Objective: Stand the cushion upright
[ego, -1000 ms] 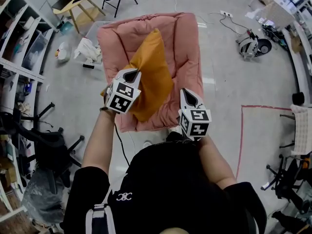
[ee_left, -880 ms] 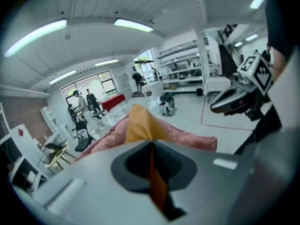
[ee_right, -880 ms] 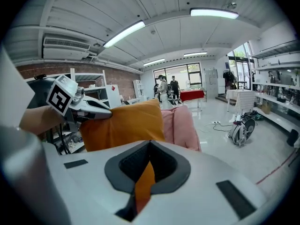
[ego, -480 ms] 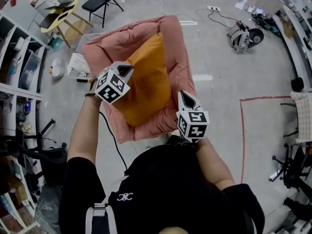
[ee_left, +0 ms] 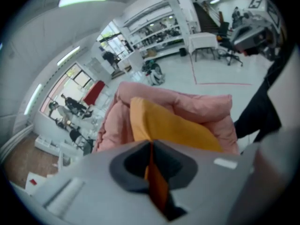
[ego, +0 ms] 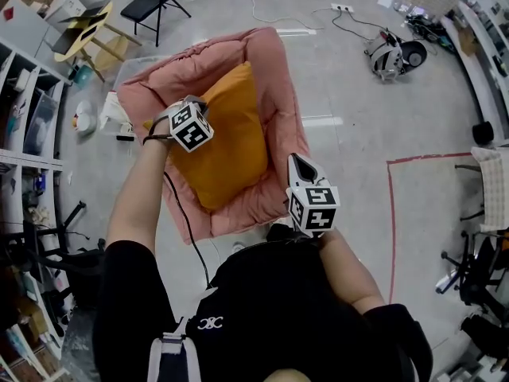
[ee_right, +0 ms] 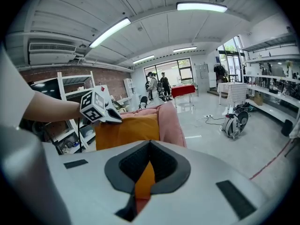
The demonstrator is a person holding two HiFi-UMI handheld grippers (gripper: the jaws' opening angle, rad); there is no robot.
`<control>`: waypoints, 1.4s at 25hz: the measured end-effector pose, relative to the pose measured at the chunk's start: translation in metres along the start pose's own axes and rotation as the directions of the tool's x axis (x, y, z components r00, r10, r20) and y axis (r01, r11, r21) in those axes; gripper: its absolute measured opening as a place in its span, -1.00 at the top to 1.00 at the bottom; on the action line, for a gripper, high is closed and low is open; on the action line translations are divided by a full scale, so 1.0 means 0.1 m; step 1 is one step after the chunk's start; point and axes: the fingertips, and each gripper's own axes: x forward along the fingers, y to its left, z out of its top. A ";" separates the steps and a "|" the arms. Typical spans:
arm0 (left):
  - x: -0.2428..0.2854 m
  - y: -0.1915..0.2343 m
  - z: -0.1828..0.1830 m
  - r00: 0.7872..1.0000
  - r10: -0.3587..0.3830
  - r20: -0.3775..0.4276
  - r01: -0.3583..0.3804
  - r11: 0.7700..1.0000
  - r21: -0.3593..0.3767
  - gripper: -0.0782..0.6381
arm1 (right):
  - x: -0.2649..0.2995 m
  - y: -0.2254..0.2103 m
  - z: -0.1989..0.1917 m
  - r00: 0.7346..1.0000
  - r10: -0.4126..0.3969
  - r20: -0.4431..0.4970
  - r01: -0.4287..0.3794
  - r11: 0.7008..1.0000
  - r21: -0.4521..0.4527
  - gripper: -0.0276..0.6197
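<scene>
An orange cushion (ego: 228, 153) lies tilted on a big pink padded seat (ego: 280, 70), its long side running up toward the seat back. My left gripper (ego: 197, 104) is at the cushion's upper left edge. In the left gripper view a strip of orange fabric sits in the narrow slit between the jaws of the left gripper (ee_left: 151, 145), which are starting to open. My right gripper (ego: 297, 160) hovers at the seat's front right, just off the cushion, shut with nothing in it. In the right gripper view the cushion (ee_right: 125, 131) shows beyond it.
Shelving (ego: 24, 126) lines the left side, with a white bag (ego: 119, 110) and a plastic bin beside the seat. A folding chair (ego: 151, 2) and a yellow stool (ego: 79, 38) stand behind. Cables and a round machine (ego: 386, 54) lie at the far right, near red floor tape (ego: 390, 213).
My left gripper has swung left and down with the cushion's edge. The cushion has gone from raised and slanted to resting lower on the seat. The right gripper shifted slightly.
</scene>
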 end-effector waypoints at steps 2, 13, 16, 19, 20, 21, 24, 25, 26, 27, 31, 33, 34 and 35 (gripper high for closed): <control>0.16 0.14 -0.16 0.997 0.053 -0.054 -0.059 0.993 -0.101 0.69 | 0.04 -0.07 -0.01 1.000 -0.004 -0.012 0.004 1.000 0.002 0.92; 0.09 0.27 -0.75 0.973 0.210 -0.092 -0.229 0.868 -0.442 0.20 | 0.27 -0.13 0.09 0.998 0.055 -0.040 -0.056 0.998 -0.014 0.92; -0.18 0.30 -0.77 0.957 0.286 -0.045 -0.261 0.785 -0.561 0.30 | 0.32 0.03 0.16 0.995 0.092 -0.032 -0.093 0.995 -0.032 0.92; -0.52 0.34 -0.76 0.913 0.407 -0.036 -0.327 0.676 -0.661 0.49 | 0.39 0.18 0.24 0.991 0.132 -0.019 -0.133 0.990 -0.053 0.92; -0.63 0.33 -0.75 0.897 0.441 -0.041 -0.346 0.640 -0.686 0.61 | 0.41 0.23 0.28 0.989 0.146 -0.010 -0.147 0.987 -0.063 0.92; -0.73 0.32 -0.73 0.884 0.465 -0.050 -0.359 0.606 -0.710 0.74 | 0.43 0.28 0.32 0.987 0.160 0.000 -0.160 0.984 -0.073 0.92; -0.98 0.21 -0.72 0.868 0.487 -0.090 -0.364 0.503 -0.784 0.79 | 0.45 0.42 0.45 0.980 0.197 0.033 -0.193 0.977 -0.092 0.92; -1.06 0.18 -0.72 0.864 0.493 -0.099 -0.357 0.463 -0.811 0.79 | 0.46 0.47 0.49 0.977 0.208 0.045 -0.203 0.974 -0.098 0.92; -1.14 0.14 -0.72 0.860 0.500 -0.104 -0.348 0.424 -0.836 0.79 | 0.46 0.53 0.53 0.974 0.220 0.056 -0.214 0.971 -0.105 0.92; -1.22 0.10 -0.71 0.855 0.508 -0.107 -0.338 0.389 -0.857 0.79 | 0.47 0.58 0.56 0.970 0.234 0.065 -0.225 0.968 -0.113 0.92; -1.50 -0.10 -0.58 0.842 0.532 -0.091 -0.287 0.299 -0.910 0.79 | 0.46 0.77 0.64 0.955 0.283 0.086 -0.271 0.953 -0.134 0.92; -1.59 -0.23 -0.45 0.843 0.532 -0.078 -0.265 0.285 -0.921 0.79 | 0.44 0.83 0.71 0.948 0.303 0.097 -0.289 0.948 -0.136 0.92; -1.64 -0.30 -0.37 0.844 0.532 -0.069 -0.260 0.292 -0.921 0.79 | 0.42 0.85 0.74 0.945 0.312 0.102 -0.297 0.945 -0.140 0.92; -1.68 -0.36 -0.29 0.843 0.534 -0.059 -0.256 0.303 -0.918 0.79 | 0.40 0.87 0.77 0.942 0.317 0.106 -0.301 0.942 -0.147 0.92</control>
